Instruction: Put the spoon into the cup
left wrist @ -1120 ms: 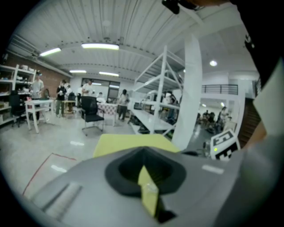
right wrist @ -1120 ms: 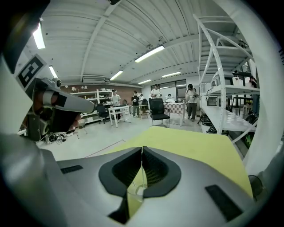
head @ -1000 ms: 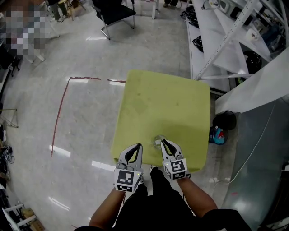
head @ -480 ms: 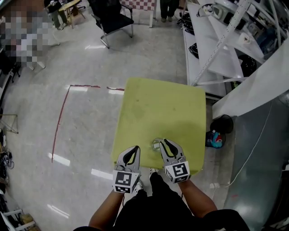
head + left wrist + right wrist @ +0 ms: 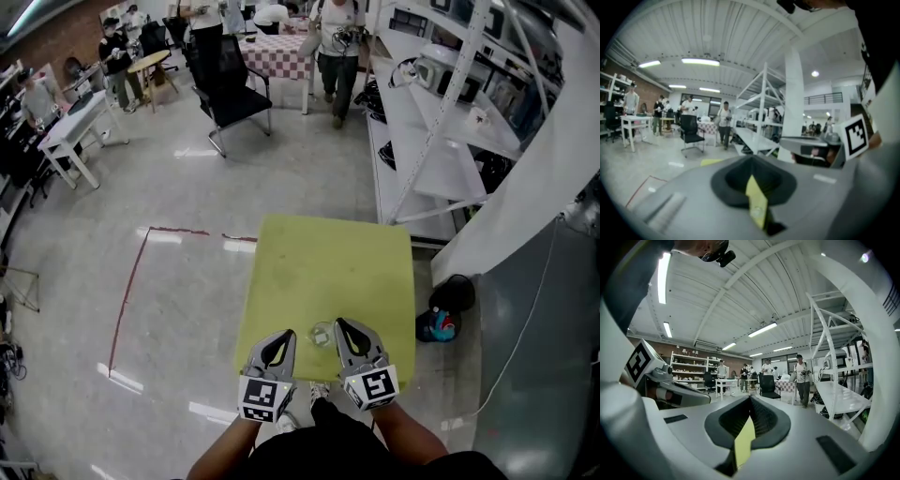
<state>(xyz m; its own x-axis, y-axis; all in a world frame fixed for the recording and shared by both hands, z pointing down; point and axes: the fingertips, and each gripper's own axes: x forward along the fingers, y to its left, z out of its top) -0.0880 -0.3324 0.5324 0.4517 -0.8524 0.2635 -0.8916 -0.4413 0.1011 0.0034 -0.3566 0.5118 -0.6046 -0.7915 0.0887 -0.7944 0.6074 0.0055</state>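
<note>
While left gripper (image 5: 284,336) and right gripper (image 5: 341,324) flank cup (image 5: 322,335), spoon indiscernible.

L gripper (image 5: 284,336) & R gripper (image 5: 343,325) sit side by side, just apart, both pointing fwd away from the body. Each pair of jaws meets tip to tip, nothing btwn them. R gripper is a bit further fwd than L. L cube (image 5: 260,398) & R cube (image 5: 372,387) face up. L forearm (image 5: 223,457) & R forearm (image 5: 412,439), both bare, angle inward, elbows out.
</note>
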